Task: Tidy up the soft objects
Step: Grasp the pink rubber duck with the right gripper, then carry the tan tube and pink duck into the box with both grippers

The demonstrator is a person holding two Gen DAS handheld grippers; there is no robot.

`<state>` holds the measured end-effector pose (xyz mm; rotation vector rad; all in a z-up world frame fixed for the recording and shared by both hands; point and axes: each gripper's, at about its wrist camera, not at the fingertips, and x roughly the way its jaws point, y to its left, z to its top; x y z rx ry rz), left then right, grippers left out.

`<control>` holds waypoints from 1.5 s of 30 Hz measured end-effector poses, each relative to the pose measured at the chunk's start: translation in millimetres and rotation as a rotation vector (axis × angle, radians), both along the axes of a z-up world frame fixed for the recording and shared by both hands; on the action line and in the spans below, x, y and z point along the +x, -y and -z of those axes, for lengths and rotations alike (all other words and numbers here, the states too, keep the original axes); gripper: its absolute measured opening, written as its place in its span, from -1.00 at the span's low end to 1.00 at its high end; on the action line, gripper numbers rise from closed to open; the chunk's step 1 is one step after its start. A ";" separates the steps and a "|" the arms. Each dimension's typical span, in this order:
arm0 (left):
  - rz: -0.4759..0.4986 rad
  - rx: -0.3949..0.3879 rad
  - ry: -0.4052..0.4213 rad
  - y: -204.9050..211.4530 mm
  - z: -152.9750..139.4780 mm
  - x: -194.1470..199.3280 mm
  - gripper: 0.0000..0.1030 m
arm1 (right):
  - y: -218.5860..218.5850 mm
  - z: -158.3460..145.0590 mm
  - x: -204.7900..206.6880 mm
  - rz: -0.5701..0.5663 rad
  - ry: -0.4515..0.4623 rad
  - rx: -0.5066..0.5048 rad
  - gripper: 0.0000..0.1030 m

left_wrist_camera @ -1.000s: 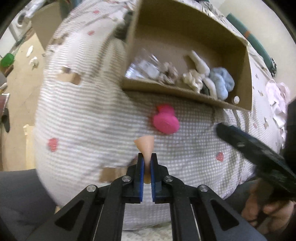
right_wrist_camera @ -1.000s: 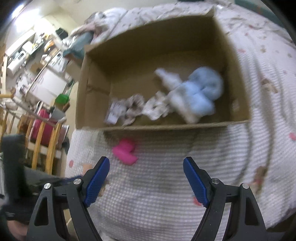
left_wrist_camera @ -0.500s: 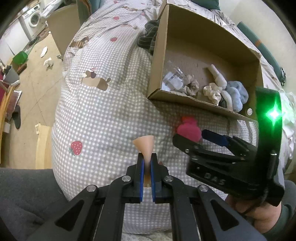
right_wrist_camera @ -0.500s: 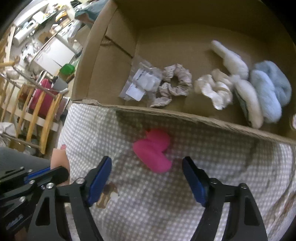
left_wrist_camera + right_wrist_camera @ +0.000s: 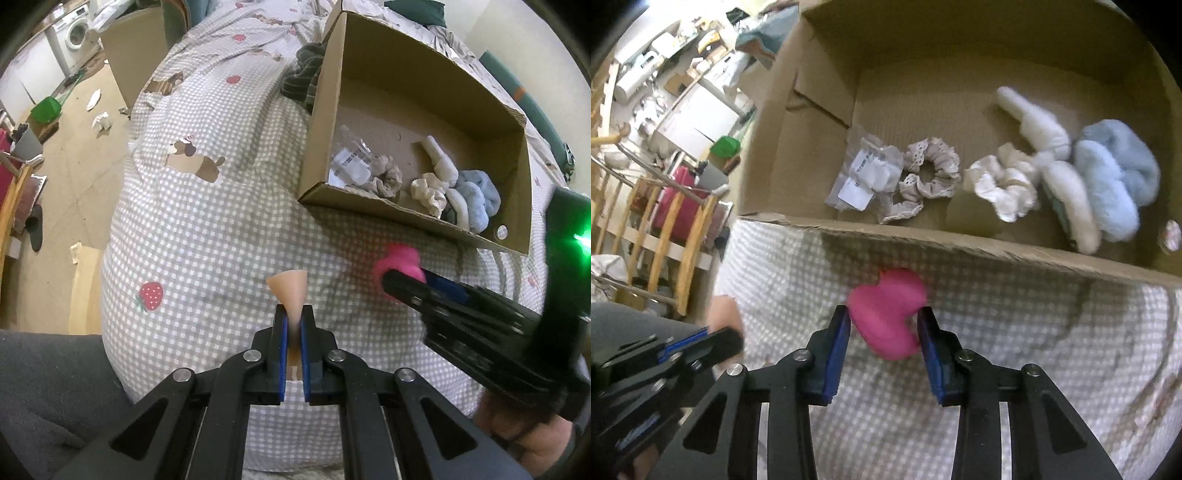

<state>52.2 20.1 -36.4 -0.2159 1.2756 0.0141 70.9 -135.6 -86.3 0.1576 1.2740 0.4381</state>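
My left gripper [image 5: 291, 321] is shut on a soft peach sponge [image 5: 290, 290], held above the checked bedspread. A pink soft object [image 5: 890, 314] lies on the bedspread just in front of the cardboard box [image 5: 960, 242]. My right gripper [image 5: 882, 325] has its jaws on either side of the pink object, touching or nearly touching it; the jaws are still apart. In the left wrist view the pink object [image 5: 400, 260] shows at the tip of the right gripper [image 5: 424, 282]. The box [image 5: 321, 110] holds scrunchies [image 5: 932, 166], a packet and fluffy blue and white items [image 5: 1115, 177].
The checked bedspread [image 5: 207, 221] drops off to a cluttered floor on the left. Dark striped cloth [image 5: 303, 79] lies beside the box's far left corner. A wooden chair [image 5: 668, 229] and furniture stand to the left in the right wrist view.
My right gripper has moved down and forward to the pink object and its jaws have narrowed around it. My left gripper has kept its hold on the peach sponge and drawn back a little.
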 end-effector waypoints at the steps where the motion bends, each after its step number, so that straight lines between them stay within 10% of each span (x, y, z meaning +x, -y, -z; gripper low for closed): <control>1: -0.001 0.004 0.005 0.1 -0.8 -0.3 -0.89 | 3.5 -4.3 -3.6 0.004 0.002 0.005 -0.23; 10: 0.006 -0.068 0.018 0.5 -18.6 4.2 -0.89 | 40.8 -56.6 -35.5 0.016 0.042 0.099 -0.23; 22: 0.137 0.033 0.272 33.7 -96.1 67.6 -0.89 | 85.9 -130.3 10.4 0.074 0.271 0.080 -0.23; 45: 0.195 0.052 0.136 62.4 0.8 121.5 -0.88 | 84.7 -38.8 67.4 0.131 0.109 0.050 -0.23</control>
